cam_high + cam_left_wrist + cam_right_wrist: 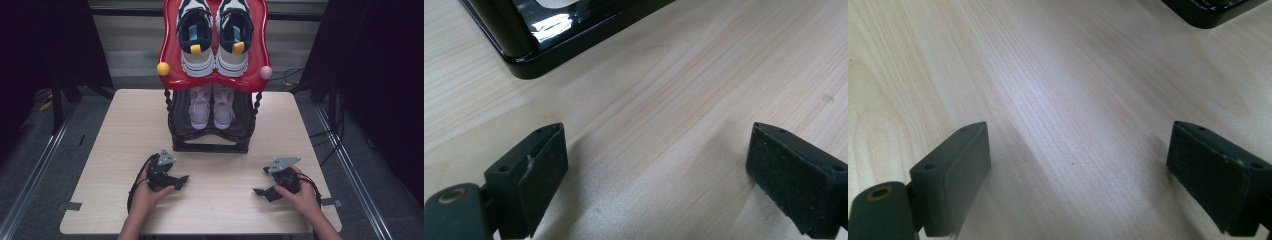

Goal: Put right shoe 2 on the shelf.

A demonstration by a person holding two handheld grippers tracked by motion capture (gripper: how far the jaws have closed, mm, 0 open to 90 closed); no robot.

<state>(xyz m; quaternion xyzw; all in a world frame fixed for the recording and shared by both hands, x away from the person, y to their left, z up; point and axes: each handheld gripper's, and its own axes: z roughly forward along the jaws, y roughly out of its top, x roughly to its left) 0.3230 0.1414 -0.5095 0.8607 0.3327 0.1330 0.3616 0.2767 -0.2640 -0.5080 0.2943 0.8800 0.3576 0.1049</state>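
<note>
Both my grippers rest low over the table, jaws apart, gripping nothing.

My left gripper (176, 183) and right gripper (262, 183) sit on the near part of the wooden table (120, 140), well apart from each other. The black-based shoe rack (210, 142) stands just ahead between them; lilac shoes (211, 107) occupy its lower shelf, white-and-navy sneakers (215, 40) its red top tray (170, 55).
</note>
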